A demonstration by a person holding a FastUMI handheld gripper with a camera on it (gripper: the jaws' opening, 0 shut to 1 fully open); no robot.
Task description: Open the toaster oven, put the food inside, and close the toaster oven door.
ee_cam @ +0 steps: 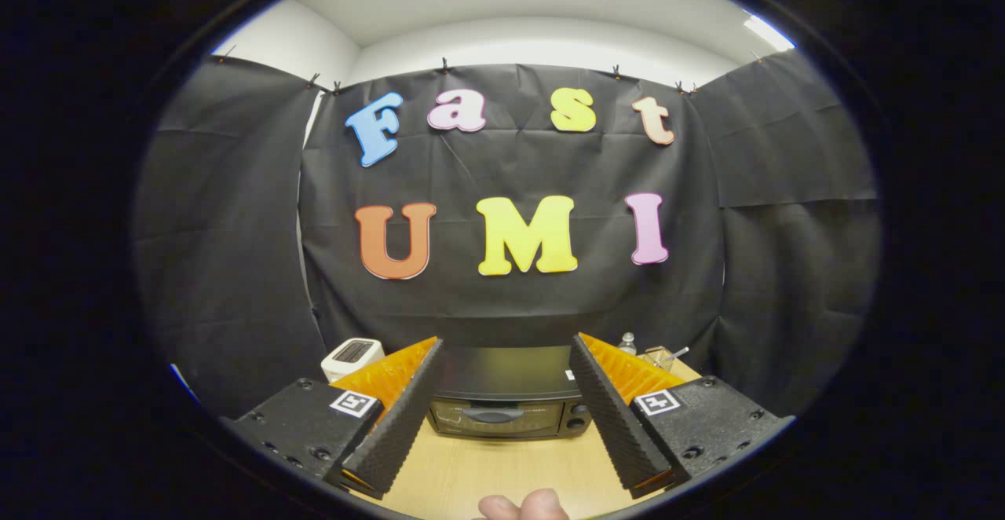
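Jaws spread wide and empty over the tabletop (487, 469), the gripper (502, 418) faces the closed toaster oven (502, 402) dead ahead, its door handle (492, 415) running crosswise.

— Toaster oven (502, 402)?
— Black, boxy, flat-topped. Standing upright on the wooden surface (502, 473), towards its far edge, close to the booth's wall.
— Door?
— Closed, flush with the front. Dark glass pane, curved handle running across its upper part. Two round knobs stacked at the front's right end.
— Facing?
— Front turned squarely towards the camera.
— Food?
— Cannot tell; none made out on the surface or behind the glass.
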